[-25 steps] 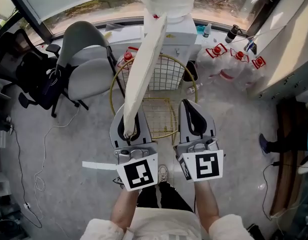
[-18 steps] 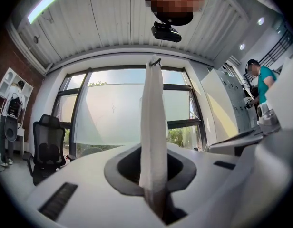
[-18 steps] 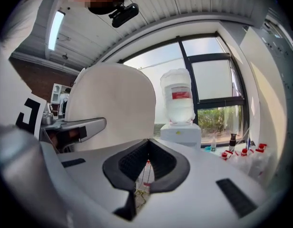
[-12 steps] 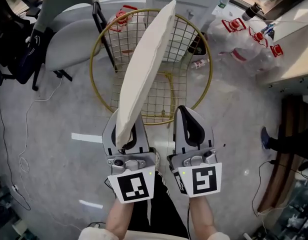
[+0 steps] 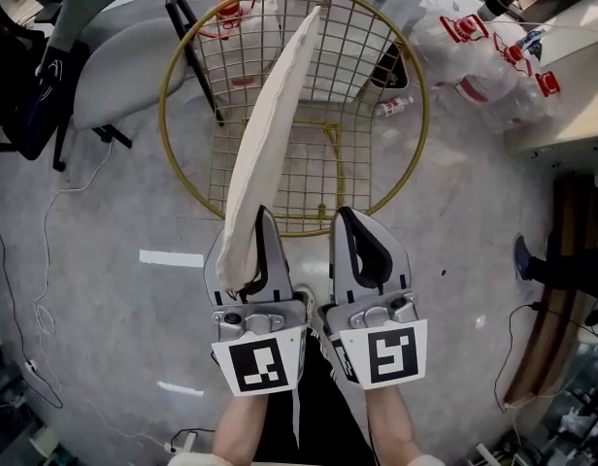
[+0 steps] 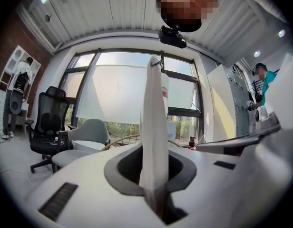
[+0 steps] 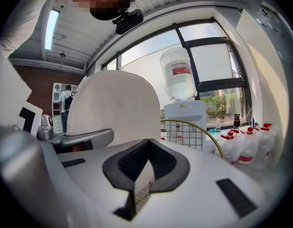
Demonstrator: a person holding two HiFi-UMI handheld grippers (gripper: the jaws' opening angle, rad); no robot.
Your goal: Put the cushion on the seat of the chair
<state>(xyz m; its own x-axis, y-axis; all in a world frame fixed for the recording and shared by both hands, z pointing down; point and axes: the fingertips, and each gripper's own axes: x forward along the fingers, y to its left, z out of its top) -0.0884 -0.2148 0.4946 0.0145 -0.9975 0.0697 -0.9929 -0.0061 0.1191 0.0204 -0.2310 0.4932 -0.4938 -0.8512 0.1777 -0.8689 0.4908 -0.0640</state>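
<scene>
As left tongs (image 5: 247,236) drop, the cushion (image 5: 270,134) nears the chair (image 5: 323,163).

Grey armchair (image 5: 119,61), water jugs (image 5: 493,76), white tape strip (image 5: 171,258), black office chair (image 6: 49,125)

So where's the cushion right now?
Head view, left of centre: the cushion stands on edge in the left gripper, over the seat of the wire chair.
</scene>
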